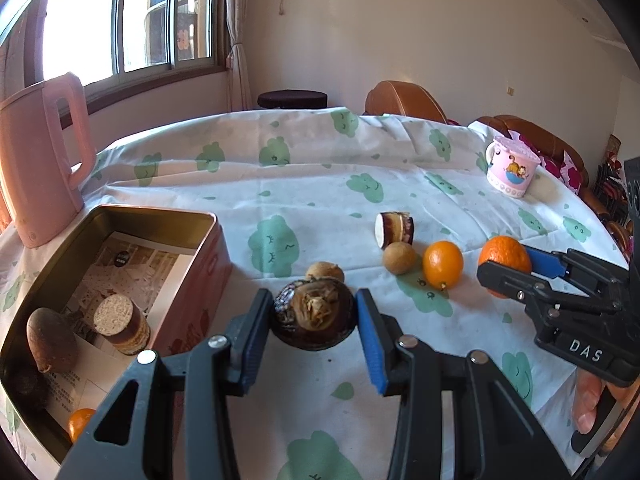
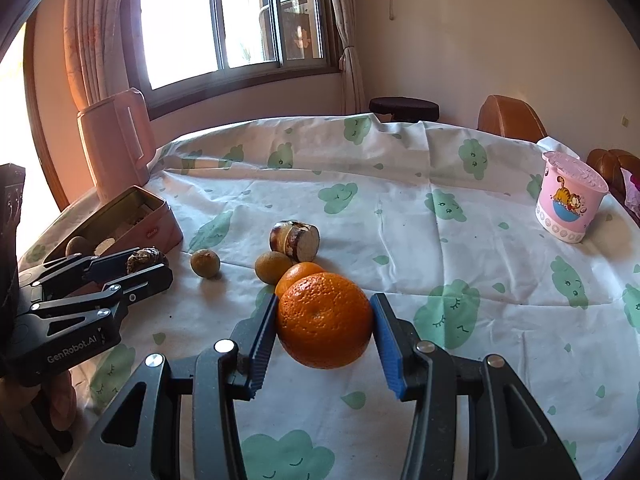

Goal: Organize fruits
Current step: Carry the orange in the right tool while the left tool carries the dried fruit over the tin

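Nearest me, my left gripper (image 1: pixel 316 316) is clamped on a dark brown fruit (image 1: pixel 314 314), its blue pads pressed against both sides, just right of the open pink tin (image 1: pixel 120 216), which holds paper, a brown fruit, a cane piece and a small orange. My right gripper (image 2: pixel 325 326) is clamped on a large orange (image 2: pixel 325 320), low over the cloth. Between them on the white tablecloth with green cloud faces (image 1: pixel 280 160) lie a smaller orange (image 1: pixel 443 264), two brown round fruits and a cut piece of cane (image 1: pixel 394 229). A pink jug (image 1: pixel 40 160) stands far left by the window (image 2: pixel 232 20), a pink cartoon cup (image 2: pixel 570 204) far right, a dark stool and brown chairs beyond.
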Available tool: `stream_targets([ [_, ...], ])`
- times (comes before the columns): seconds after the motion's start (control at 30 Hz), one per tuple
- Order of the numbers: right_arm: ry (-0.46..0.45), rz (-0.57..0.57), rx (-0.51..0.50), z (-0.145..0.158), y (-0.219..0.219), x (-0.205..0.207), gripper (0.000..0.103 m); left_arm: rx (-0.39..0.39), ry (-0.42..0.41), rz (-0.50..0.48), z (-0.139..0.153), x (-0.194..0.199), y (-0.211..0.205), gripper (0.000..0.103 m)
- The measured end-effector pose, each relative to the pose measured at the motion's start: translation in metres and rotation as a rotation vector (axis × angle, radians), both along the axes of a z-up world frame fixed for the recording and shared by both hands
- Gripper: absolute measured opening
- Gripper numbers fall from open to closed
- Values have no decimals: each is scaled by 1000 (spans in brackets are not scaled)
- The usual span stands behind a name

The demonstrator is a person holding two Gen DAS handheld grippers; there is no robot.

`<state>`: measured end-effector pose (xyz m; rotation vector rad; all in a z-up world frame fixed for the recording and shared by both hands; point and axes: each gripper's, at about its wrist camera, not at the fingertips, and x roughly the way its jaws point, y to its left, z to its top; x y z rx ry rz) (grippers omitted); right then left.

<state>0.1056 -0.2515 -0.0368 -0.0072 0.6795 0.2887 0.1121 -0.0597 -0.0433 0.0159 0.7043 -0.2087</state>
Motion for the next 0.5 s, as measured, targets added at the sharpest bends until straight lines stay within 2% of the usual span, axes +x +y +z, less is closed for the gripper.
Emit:
stream_targets([
  [0.5,-35,-8,10,4,-3,-6,49,-11,-43,15,5,-7,3,44],
])
